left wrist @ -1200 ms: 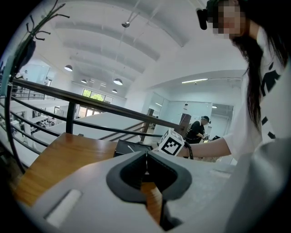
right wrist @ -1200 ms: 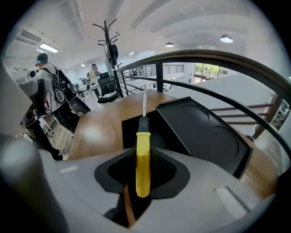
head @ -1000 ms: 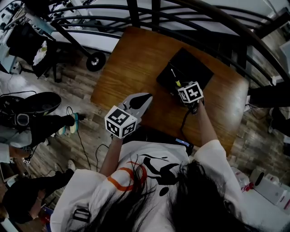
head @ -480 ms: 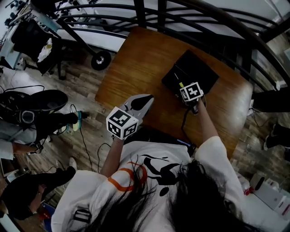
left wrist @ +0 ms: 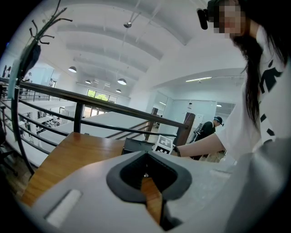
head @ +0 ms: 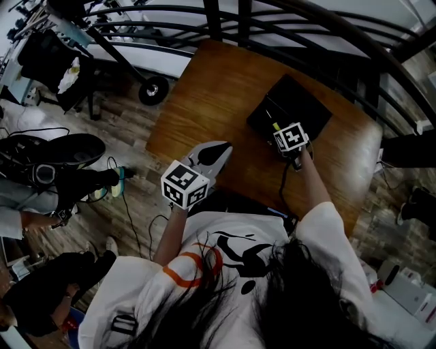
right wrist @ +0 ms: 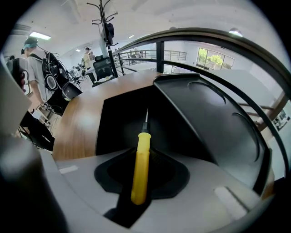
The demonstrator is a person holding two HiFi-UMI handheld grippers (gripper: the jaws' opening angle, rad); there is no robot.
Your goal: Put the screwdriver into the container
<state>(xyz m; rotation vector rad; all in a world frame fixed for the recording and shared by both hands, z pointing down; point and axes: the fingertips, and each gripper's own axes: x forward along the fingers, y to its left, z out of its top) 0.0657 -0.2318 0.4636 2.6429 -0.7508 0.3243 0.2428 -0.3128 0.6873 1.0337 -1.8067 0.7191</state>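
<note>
A screwdriver [right wrist: 141, 164] with a yellow handle and a thin metal tip is clamped between the jaws of my right gripper [right wrist: 142, 152]. It points steeply down into the black open container [right wrist: 122, 123]. In the head view the right gripper [head: 278, 131] hangs over the near edge of the container [head: 303, 102], with the yellow handle of the screwdriver [head: 276, 126] just showing. My left gripper [head: 219, 148] hovers at the table's near left edge, its jaws together with nothing in them. In its own view the left gripper [left wrist: 148, 175] shows only a thin slit of table.
The container sits at the far right of a wooden table [head: 204, 88]. A black metal railing [head: 286, 20] runs close behind the table. Cables lie on the plank floor [head: 129, 204] at the left, where people stand [head: 41, 184] near a wheeled frame [head: 153, 88].
My right gripper has dipped slightly toward the container with the screwdriver still in it. The left gripper has kept still.
</note>
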